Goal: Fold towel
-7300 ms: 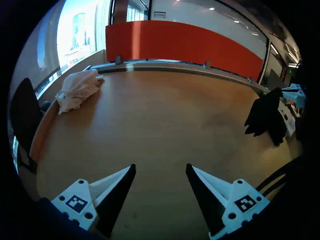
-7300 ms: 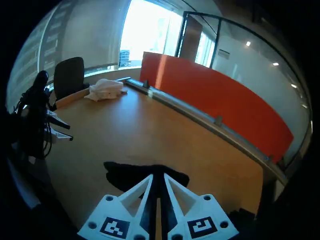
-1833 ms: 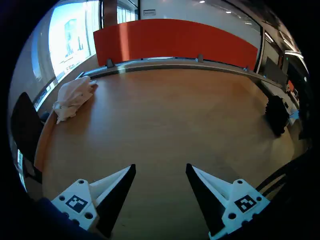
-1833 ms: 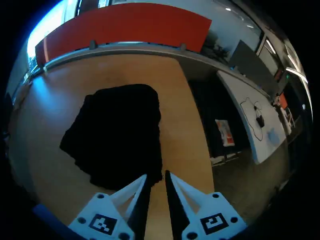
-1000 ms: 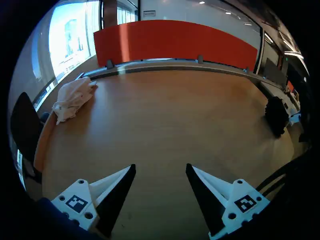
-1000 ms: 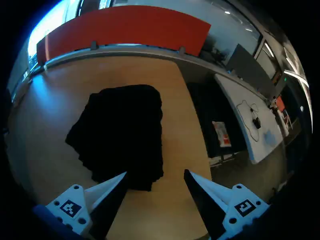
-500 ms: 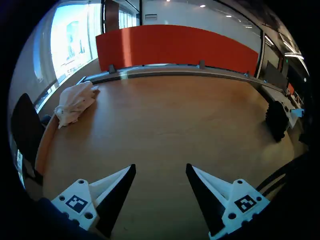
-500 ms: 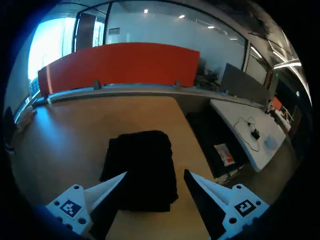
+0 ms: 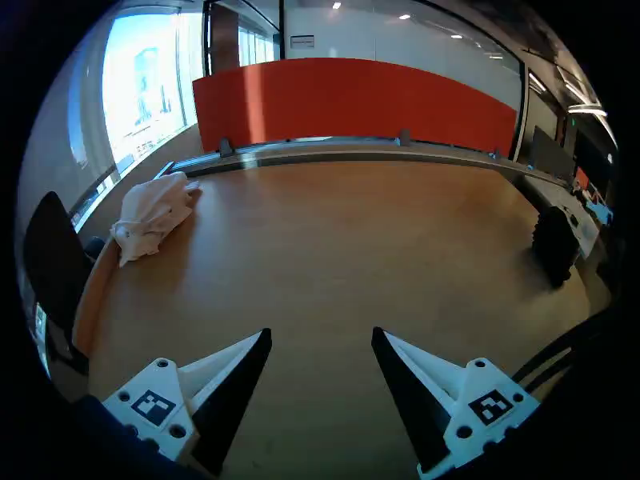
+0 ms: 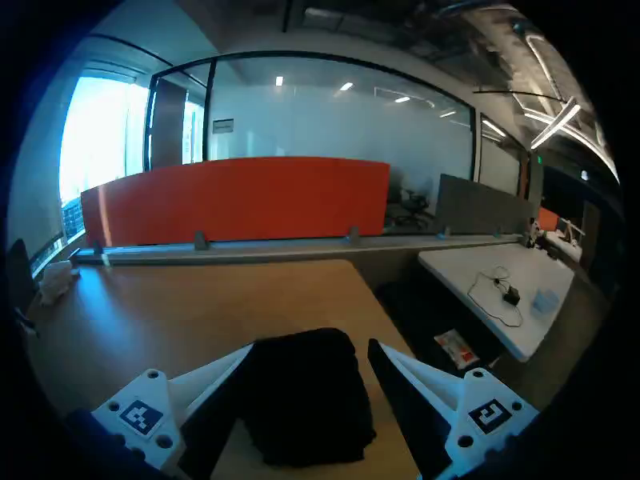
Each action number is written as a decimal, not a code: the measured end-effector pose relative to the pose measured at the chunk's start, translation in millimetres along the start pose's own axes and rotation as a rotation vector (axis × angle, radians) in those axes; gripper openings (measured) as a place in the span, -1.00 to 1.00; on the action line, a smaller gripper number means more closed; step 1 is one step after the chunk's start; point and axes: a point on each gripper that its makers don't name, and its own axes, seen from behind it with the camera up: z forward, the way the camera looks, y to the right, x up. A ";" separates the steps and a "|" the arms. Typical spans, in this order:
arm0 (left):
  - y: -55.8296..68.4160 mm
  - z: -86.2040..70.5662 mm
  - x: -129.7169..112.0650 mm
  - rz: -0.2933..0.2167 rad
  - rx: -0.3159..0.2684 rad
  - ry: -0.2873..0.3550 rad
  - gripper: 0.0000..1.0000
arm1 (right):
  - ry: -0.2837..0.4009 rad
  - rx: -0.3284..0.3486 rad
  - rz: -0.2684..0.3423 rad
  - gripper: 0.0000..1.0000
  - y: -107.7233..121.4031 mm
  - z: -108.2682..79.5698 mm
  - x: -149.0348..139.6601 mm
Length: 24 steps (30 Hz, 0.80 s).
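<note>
Both of my tools are empty. The left gripper [image 9: 320, 352] has its jaws spread wide over bare wood, and the right gripper [image 10: 310, 346] is just as wide open. The black towel [image 10: 308, 408] lies low between the right gripper's fingers, and as far as I can tell neither finger touches it. In the right gripper view it is a compact, squared bundle on the table [image 10: 200, 304], close to the side edge. From the left gripper view the same towel [image 9: 556, 244] is a dark lump far off at the right rim of the tabletop. I judge the folding to be done, or all but done. What is left is to check that the layers sit flush. If a corner sticks out, I would bring both grippers to that end and pinch the top layer only. The towel sits near the drop to the floor, with a white desk [image 10: 496, 296] beyond the gap, so any push should go inward toward the middle of the table. There is plenty of open wood there. The orange screen [image 9: 352, 100] closes the far side, a chair [image 9: 52, 256] stands at the left, and a crumpled white cloth [image 9: 152, 212] lies well apart in the far left corner.
</note>
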 end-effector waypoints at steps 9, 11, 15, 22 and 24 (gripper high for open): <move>-7.0 2.0 19.8 -0.008 0.013 0.053 0.86 | 0.102 -0.018 -0.011 1.00 -4.7 -1.4 20.7; -10.2 3.2 23.4 -0.012 0.021 0.060 0.86 | 0.104 -0.018 -0.007 1.00 -6.5 -0.6 21.3; -15.0 3.9 35.3 -0.021 0.031 0.095 0.86 | 0.117 -0.011 0.002 1.00 -12.4 -1.3 25.9; -19.7 1.2 67.1 -0.040 0.024 0.200 0.86 | 0.139 0.029 0.004 1.00 -32.4 -8.4 39.2; -22.6 -1.6 78.8 -0.048 0.025 0.241 0.86 | 0.154 0.037 0.003 1.00 -39.4 -10.7 46.2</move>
